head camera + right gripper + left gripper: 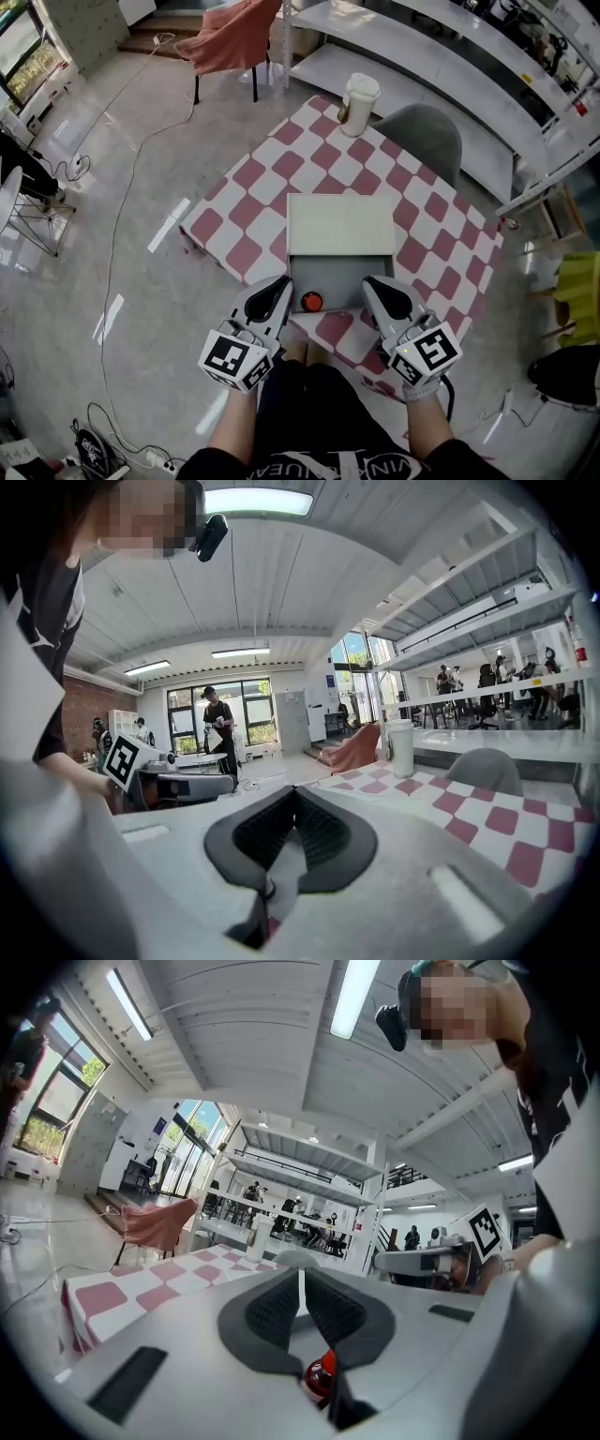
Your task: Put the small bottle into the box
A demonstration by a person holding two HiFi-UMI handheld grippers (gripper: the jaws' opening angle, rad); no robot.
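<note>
On the red-and-white checked table [246, 178], head view: a box [349, 272] lies with a cream lid [339, 223] over its far part and its grey near part uncovered. The small bottle [311, 302], red-topped, sits inside that uncovered part at the near left, just beside the left gripper [279, 283]. The right gripper [371, 281] is at the box's near right. Both grippers point away from the person, one on either side of the bottle. A lidded cup [358, 101] stands at the table's far edge, near a grey chair [424, 133].

Left gripper view: the left gripper [301, 1283] has its fingers brought together, with only a thin pale line between the pads. Whether anything is pinched there cannot be told. The small bottle [321, 1378] shows below the fingers, not between the pads.

Right gripper view: the right gripper [294, 803] has its fingers closed, tips meeting, with nothing seen clamped. The cup [401, 748] stands on the table [487, 810] beyond.
</note>
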